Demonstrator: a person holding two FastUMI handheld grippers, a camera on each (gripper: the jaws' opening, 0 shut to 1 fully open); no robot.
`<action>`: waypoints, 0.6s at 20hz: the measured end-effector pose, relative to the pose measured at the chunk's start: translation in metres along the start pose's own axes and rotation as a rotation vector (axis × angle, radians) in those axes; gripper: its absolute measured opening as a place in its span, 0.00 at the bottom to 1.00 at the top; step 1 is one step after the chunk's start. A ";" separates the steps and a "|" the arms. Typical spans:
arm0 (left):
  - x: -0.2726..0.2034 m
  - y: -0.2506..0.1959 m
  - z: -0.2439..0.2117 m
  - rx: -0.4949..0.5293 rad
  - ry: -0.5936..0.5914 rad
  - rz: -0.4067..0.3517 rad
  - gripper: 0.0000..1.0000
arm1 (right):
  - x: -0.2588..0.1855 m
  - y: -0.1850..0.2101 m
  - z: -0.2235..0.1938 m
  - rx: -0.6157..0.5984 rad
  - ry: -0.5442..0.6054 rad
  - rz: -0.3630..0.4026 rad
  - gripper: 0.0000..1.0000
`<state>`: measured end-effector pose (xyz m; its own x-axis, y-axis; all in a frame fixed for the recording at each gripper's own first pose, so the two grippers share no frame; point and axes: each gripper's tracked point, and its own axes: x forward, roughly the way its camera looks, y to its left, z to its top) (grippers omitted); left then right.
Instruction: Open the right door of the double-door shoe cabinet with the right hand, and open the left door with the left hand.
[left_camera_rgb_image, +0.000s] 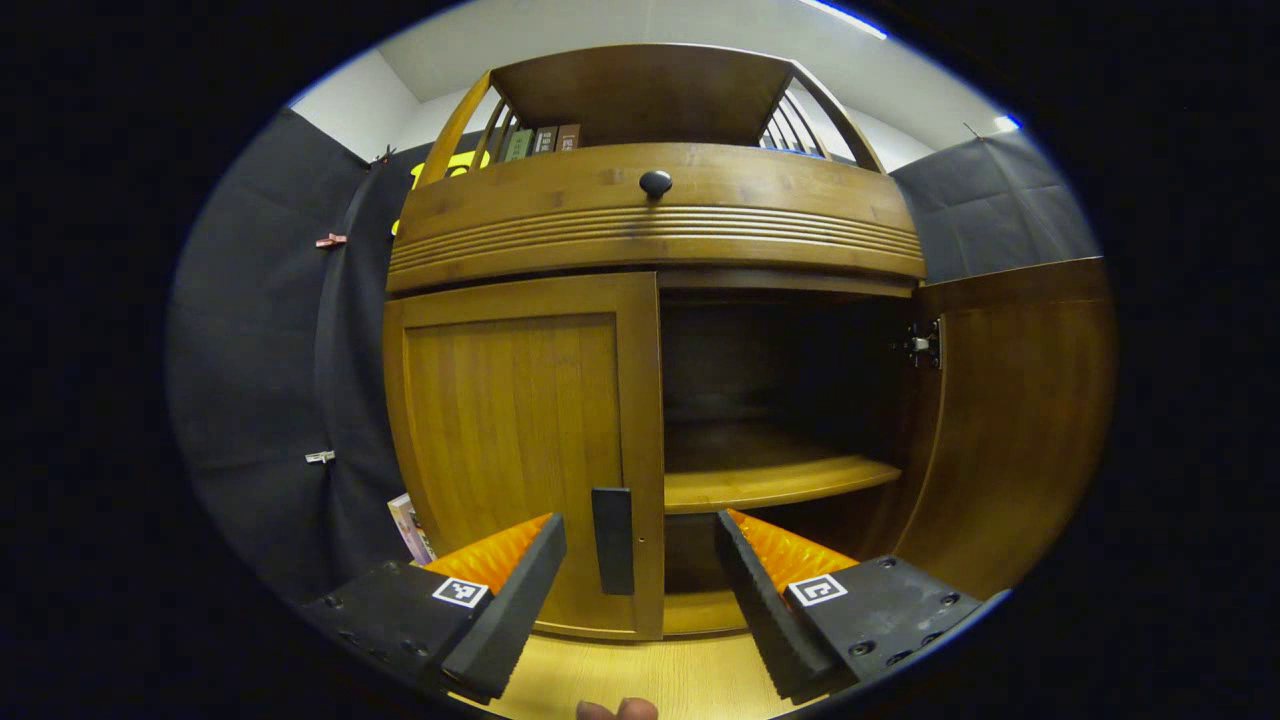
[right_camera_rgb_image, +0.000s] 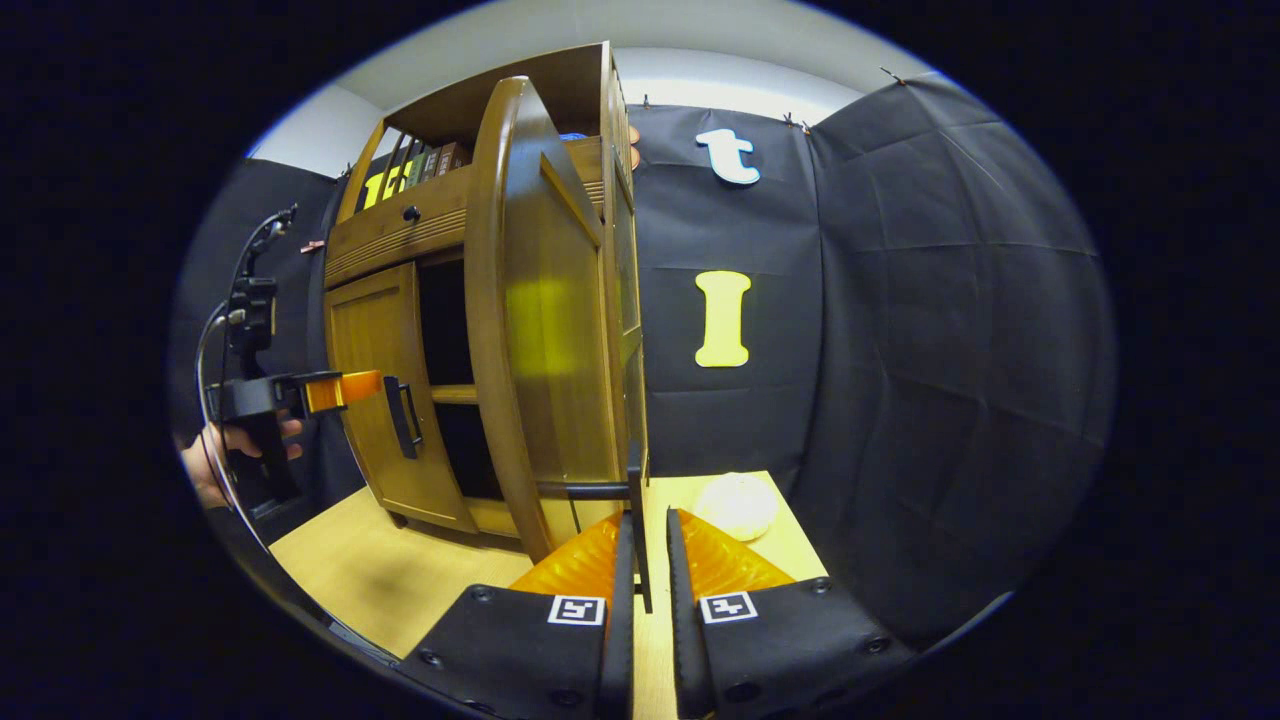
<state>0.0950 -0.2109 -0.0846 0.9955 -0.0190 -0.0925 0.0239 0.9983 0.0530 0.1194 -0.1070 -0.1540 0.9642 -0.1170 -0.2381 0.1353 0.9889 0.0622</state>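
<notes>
The shoe cabinet (left_camera_rgb_image: 650, 230) is warm honey-brown wood with vertical grain on its left door (left_camera_rgb_image: 520, 450) and a band of ribbed horizontal grooves under a round black knob (left_camera_rgb_image: 656, 183); the door's handle (left_camera_rgb_image: 612, 540) is black, and the right door (right_camera_rgb_image: 545, 330) shows a darker glossy brown. The tabletop (right_camera_rgb_image: 390, 580) is pale yellow wood grain, with a whitish ball (right_camera_rgb_image: 737, 505) on it. Each hand-held gripper (left_camera_rgb_image: 640, 590) carries a small black-and-white square marker (right_camera_rgb_image: 577, 610).

Two hand-held grippers, one spread, one nearly closed

Left gripper (left_camera_rgb_image: 640, 590) level, its fingers spread wide apart; in the right gripper view a hand (right_camera_rgb_image: 215, 455) grips its handle from below; right gripper (right_camera_rgb_image: 648, 580) level, fingers drawn close together with a narrow gap between them.
</notes>
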 end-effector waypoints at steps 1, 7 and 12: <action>0.006 0.001 -0.003 -0.003 0.006 0.004 0.93 | 0.003 -0.003 0.003 -0.009 -0.013 -0.007 0.21; 0.037 0.012 -0.016 0.024 0.039 0.038 0.92 | 0.006 -0.008 0.013 -0.021 -0.065 -0.005 0.44; 0.062 0.016 -0.034 0.021 0.065 0.023 0.93 | 0.010 -0.021 0.021 -0.004 -0.118 -0.078 0.88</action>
<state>0.1539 -0.1944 -0.1230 0.9879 0.0080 -0.1551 0.0040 0.9971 0.0765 0.1310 -0.1313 -0.1372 0.9709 -0.2033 -0.1268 0.2103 0.9766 0.0442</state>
